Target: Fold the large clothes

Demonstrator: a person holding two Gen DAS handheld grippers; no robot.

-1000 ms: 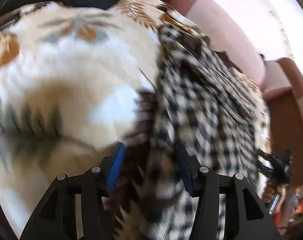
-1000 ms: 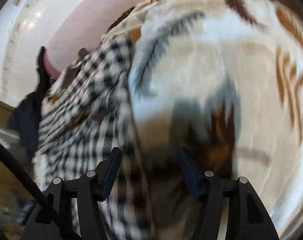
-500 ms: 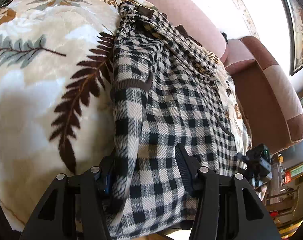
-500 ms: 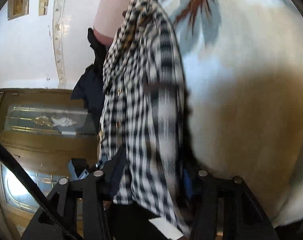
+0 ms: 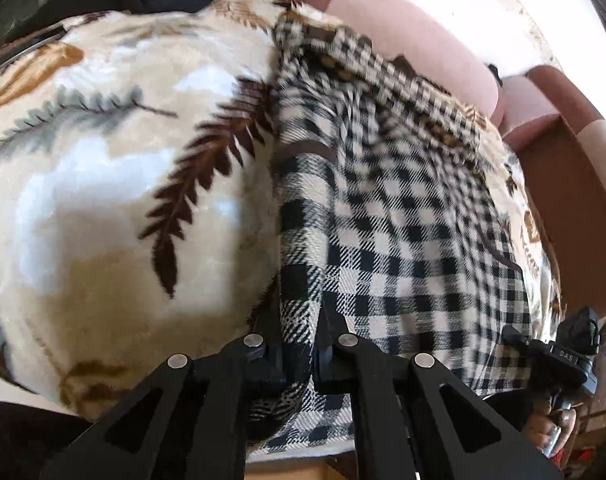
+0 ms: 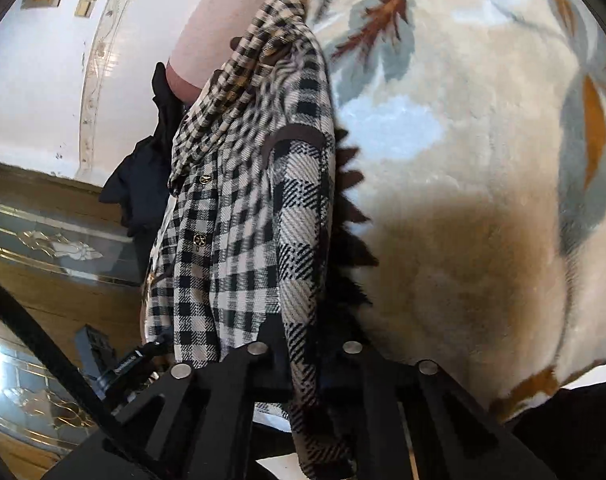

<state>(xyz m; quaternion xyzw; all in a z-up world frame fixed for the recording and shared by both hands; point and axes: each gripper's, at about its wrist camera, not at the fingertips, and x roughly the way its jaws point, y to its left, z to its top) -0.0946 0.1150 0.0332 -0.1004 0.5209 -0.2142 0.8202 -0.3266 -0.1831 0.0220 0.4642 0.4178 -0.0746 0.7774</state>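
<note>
A black-and-white checked shirt (image 5: 403, 216) lies on a cream leaf-print blanket (image 5: 103, 200) over a sofa. My left gripper (image 5: 299, 344) is shut on the shirt's near edge, with cloth pinched between the jaws. In the right wrist view the same shirt (image 6: 243, 220) hangs folded lengthwise, its gold buttons showing. My right gripper (image 6: 303, 356) is shut on its lower edge next to the blanket (image 6: 483, 200). The right gripper also shows at the far right of the left wrist view (image 5: 559, 356).
A pink sofa backrest (image 5: 403, 36) and a brown armrest (image 5: 563, 184) lie behind the shirt. A dark garment (image 6: 143, 176) hangs off the sofa's end. A wooden door with glass panels (image 6: 43, 248) stands at the left.
Both grippers, open a second ago, have shut on the shirt's near edge. The shirt edge is now drawn up towards both cameras.
</note>
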